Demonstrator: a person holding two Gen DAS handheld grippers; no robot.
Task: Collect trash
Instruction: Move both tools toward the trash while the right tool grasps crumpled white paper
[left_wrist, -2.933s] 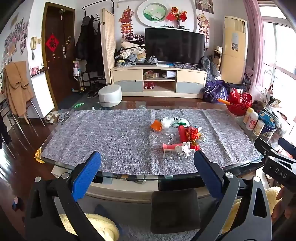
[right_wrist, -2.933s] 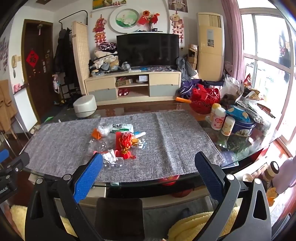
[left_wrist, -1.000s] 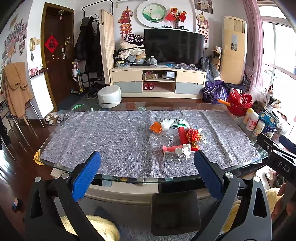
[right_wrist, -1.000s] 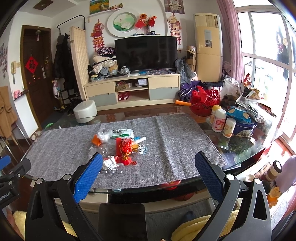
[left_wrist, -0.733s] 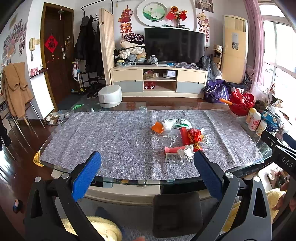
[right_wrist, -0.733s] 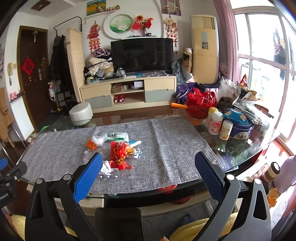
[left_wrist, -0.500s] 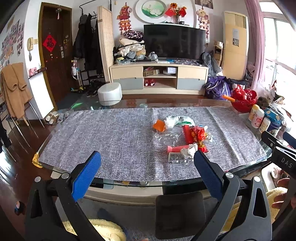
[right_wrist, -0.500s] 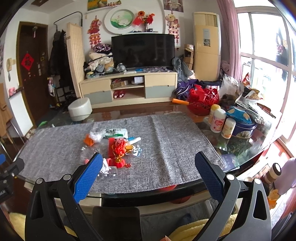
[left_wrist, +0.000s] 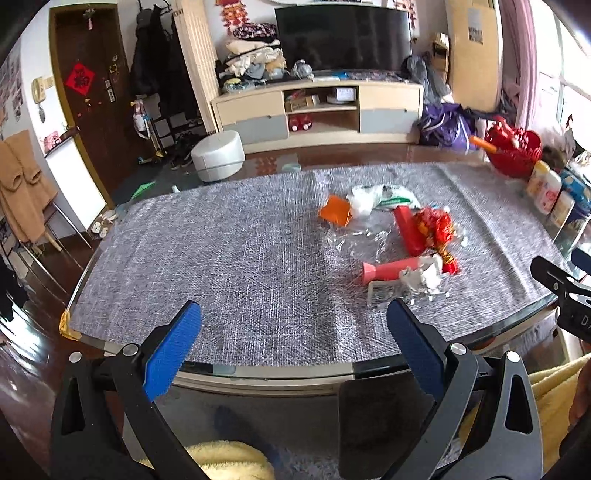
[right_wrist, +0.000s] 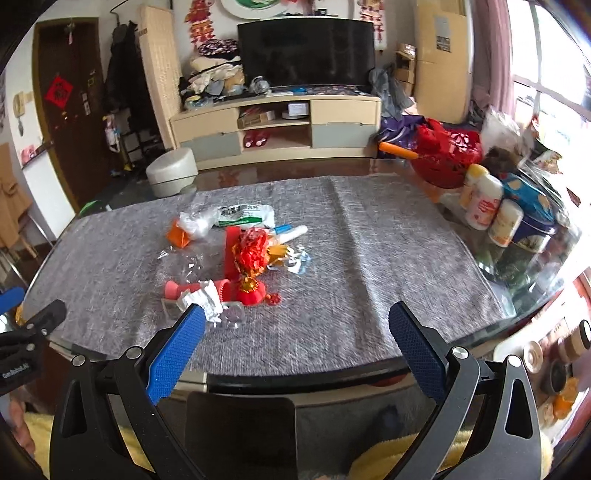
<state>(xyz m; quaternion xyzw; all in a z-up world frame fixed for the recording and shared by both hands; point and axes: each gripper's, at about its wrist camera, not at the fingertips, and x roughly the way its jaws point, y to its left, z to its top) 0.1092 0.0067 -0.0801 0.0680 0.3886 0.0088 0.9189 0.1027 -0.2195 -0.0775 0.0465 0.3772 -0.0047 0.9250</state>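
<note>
The left gripper (left_wrist: 293, 334) is spread wide with nothing between its blue pads (left_wrist: 171, 349), held at the near edge of the glass table (left_wrist: 258, 374). The right gripper (right_wrist: 295, 336) is likewise released and empty, poised over the same near edge, and shows at the right margin of the left view.

Ahead of both lies a grey woven cloth (left_wrist: 229, 258) covering most of the tabletop. The trash sits in one loose cluster on it, right of centre from the left view and left of centre from the right view. Nearest is a crumpled white wrapper (right_wrist: 201, 299) on a clear blister pack (left_wrist: 388, 291), touching a pink tube (left_wrist: 391, 269). Just beyond are a red tinsel ornament (right_wrist: 251, 251) against a flat red packet (left_wrist: 406, 230), with clear cellophane (left_wrist: 364, 240) beside them. Farther off lie an orange scrap (left_wrist: 335, 210) and a white-and-green bag (right_wrist: 243, 216).

At the table's right end stand bottles (right_wrist: 482, 201) and a red basket (right_wrist: 445, 157).
</note>
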